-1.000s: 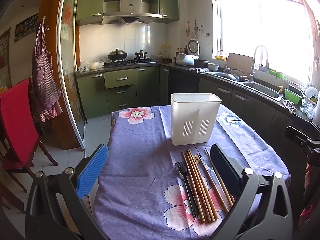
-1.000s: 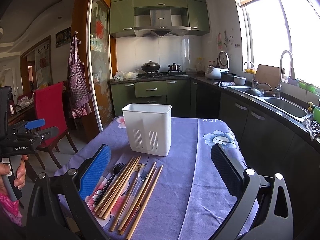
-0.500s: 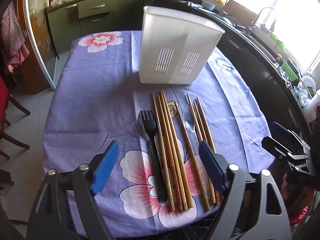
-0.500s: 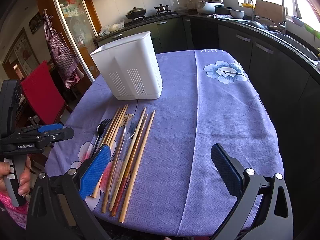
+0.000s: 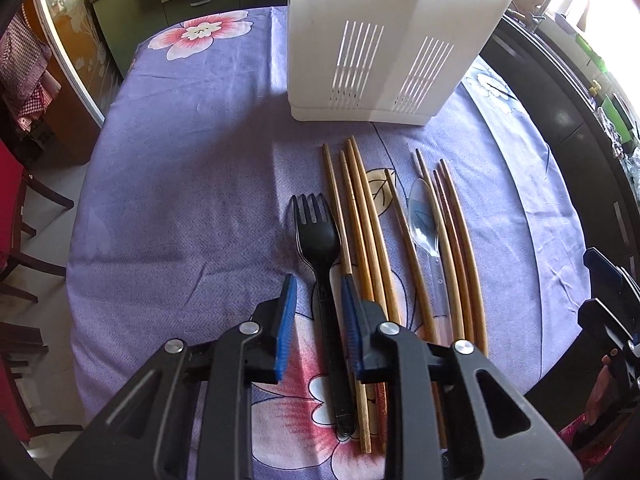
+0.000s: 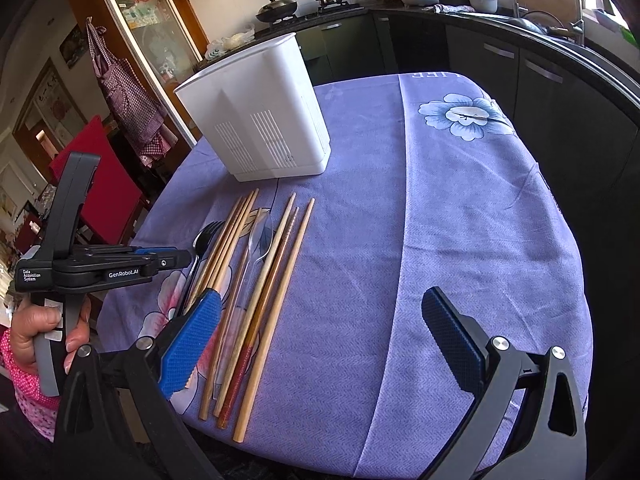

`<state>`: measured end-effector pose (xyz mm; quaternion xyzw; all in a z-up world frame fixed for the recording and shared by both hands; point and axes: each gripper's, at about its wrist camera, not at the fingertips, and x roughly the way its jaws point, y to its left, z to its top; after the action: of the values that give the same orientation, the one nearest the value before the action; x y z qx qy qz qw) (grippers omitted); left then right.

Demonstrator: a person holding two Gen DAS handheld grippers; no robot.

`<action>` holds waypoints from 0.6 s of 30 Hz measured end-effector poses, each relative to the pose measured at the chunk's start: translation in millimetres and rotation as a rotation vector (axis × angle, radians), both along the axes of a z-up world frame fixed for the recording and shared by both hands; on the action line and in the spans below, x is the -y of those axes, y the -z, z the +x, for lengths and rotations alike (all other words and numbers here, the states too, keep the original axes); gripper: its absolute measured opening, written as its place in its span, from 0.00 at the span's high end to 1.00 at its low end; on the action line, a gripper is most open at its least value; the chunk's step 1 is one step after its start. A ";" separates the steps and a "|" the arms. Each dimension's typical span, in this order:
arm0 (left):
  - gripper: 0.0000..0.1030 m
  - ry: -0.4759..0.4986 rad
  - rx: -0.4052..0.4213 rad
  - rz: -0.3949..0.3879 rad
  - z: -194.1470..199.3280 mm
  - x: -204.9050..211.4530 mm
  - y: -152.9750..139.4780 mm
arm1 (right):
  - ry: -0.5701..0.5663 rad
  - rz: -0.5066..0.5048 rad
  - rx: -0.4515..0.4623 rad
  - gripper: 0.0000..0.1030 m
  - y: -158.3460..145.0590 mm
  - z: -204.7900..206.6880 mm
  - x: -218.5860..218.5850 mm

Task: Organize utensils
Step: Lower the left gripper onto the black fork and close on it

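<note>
A black plastic fork (image 5: 320,248) lies on the purple flowered tablecloth (image 5: 180,168), next to several wooden chopsticks (image 5: 362,220) and a clear plastic spoon (image 5: 425,224). A white slotted utensil holder (image 5: 384,40) stands behind them. My left gripper (image 5: 318,292) is low over the fork handle, jaws narrowed to either side of it with small gaps, not clamped. In the right wrist view the fork (image 6: 202,240), chopsticks (image 6: 280,264) and holder (image 6: 260,120) show too. My right gripper (image 6: 320,320) is wide open and empty above the table's near edge.
The table's front edge is close under both grippers. A red chair (image 6: 100,176) stands left of the table. Dark kitchen cabinets and a sink counter (image 6: 560,64) run along the right. The left gripper body (image 6: 92,268) shows in the right wrist view.
My left gripper dropped down to the fork and its jaws narrowed around the handle. My right gripper moved slightly forward and lower, still wide open.
</note>
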<state>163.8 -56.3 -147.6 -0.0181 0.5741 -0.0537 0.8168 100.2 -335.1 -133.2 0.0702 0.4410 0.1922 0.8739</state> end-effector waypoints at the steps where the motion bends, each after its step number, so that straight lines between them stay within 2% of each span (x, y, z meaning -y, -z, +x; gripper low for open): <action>1: 0.79 0.001 -0.003 0.008 1.3 1.3 1.7 | 0.000 0.000 0.001 0.04 -0.3 0.0 -0.4; 5: 0.79 0.004 -0.020 0.035 7.6 5.3 9.8 | -0.009 -0.002 0.004 0.04 -2.0 0.5 -3.1; 12: 0.90 0.017 -0.027 0.060 9.1 12.9 19.2 | -0.022 -0.041 0.001 0.04 -2.0 3.5 -10.8; 16: 0.91 0.021 -0.022 0.057 10.3 12.5 19.4 | -0.093 0.005 -0.070 0.04 3.4 14.2 -20.9; 18: 0.91 0.014 -0.021 0.054 10.8 9.2 19.0 | -0.132 0.000 -0.073 0.04 2.7 15.2 -31.6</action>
<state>174.7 -65.5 -166.6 0.0076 0.5839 -0.0436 0.8107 115.5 -303.5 -135.9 0.0481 0.4761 0.2469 0.8426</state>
